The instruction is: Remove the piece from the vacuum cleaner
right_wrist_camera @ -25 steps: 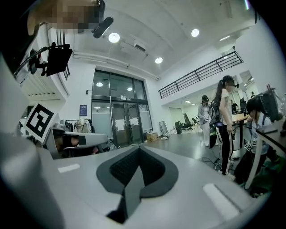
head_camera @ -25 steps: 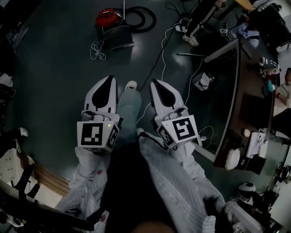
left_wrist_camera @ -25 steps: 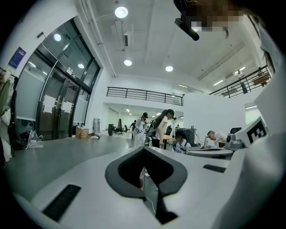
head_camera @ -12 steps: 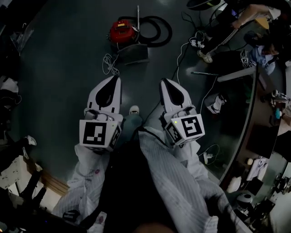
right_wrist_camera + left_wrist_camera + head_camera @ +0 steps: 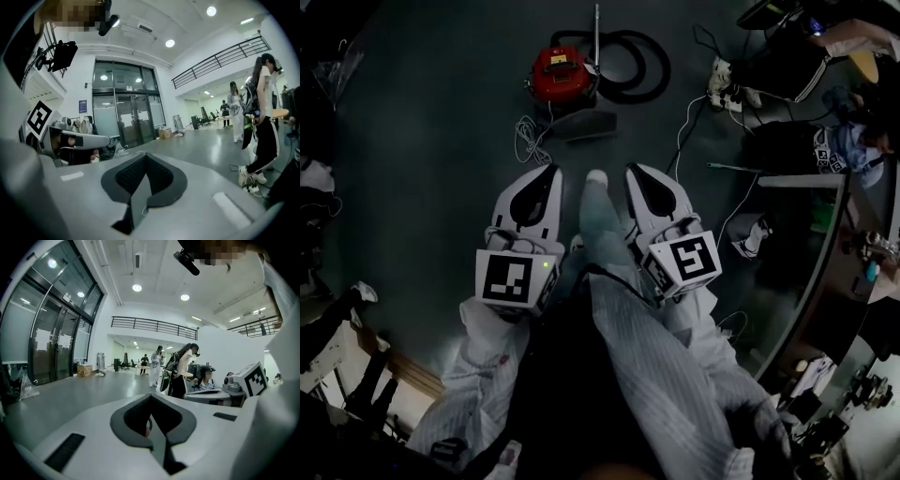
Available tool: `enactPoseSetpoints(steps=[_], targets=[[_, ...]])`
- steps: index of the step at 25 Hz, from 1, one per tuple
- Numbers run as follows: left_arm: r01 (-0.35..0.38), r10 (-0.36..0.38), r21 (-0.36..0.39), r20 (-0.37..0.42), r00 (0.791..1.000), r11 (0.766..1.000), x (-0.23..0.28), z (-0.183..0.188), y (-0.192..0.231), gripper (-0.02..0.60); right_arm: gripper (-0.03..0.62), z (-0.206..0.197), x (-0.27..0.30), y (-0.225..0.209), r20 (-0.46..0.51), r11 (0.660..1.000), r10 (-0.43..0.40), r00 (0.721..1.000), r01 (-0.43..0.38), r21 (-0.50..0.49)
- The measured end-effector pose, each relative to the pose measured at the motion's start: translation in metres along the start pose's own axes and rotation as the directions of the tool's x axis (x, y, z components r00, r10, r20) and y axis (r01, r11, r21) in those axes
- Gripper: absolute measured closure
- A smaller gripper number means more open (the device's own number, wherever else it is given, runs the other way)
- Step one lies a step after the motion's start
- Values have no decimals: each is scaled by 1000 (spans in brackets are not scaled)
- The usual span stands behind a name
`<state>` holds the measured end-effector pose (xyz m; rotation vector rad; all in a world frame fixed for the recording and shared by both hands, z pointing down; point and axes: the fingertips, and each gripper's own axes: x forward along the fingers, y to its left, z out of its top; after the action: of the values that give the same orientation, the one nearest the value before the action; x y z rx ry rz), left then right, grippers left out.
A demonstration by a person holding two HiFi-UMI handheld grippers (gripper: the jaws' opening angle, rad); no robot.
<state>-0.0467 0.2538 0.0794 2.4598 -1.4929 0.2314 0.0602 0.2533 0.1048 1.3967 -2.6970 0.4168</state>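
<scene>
A red canister vacuum cleaner sits on the dark floor at the top of the head view, with its black hose coiled to its right and a grey floor head lying just in front of it. My left gripper and my right gripper are side by side below it, well short of it, both shut and empty. Between them a foot steps forward. In the left gripper view the shut jaws hide the vacuum; the right gripper view shows its shut jaws the same way.
A white cable lies bundled left of the floor head. More cables and a power strip trail at the right, beside a long curved desk. People stand ahead in the left gripper view. Clutter lines the left edge.
The vacuum cleaner has come closer and shifted right in the head view as I walk toward it. Both grippers stayed shut and side by side. A foot has swung forward between them.
</scene>
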Motion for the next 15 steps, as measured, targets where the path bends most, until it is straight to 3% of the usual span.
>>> enactPoseSetpoints(steps=[4,9,15], targets=[[6,-6,11,-35,999,1000,75,5,30,577,592,-2,69,-42,-69,997,63,996,-65,-34],[14,-18,-23,-164,986,1000,170,-3,66,577,592,-8,159,-100,-198,985,115,973,-138,-106],[-44,30,-38,-314,949,998,254,-67,131,577,582,-75,252,-143,-378,939,265,887,-326,-106]])
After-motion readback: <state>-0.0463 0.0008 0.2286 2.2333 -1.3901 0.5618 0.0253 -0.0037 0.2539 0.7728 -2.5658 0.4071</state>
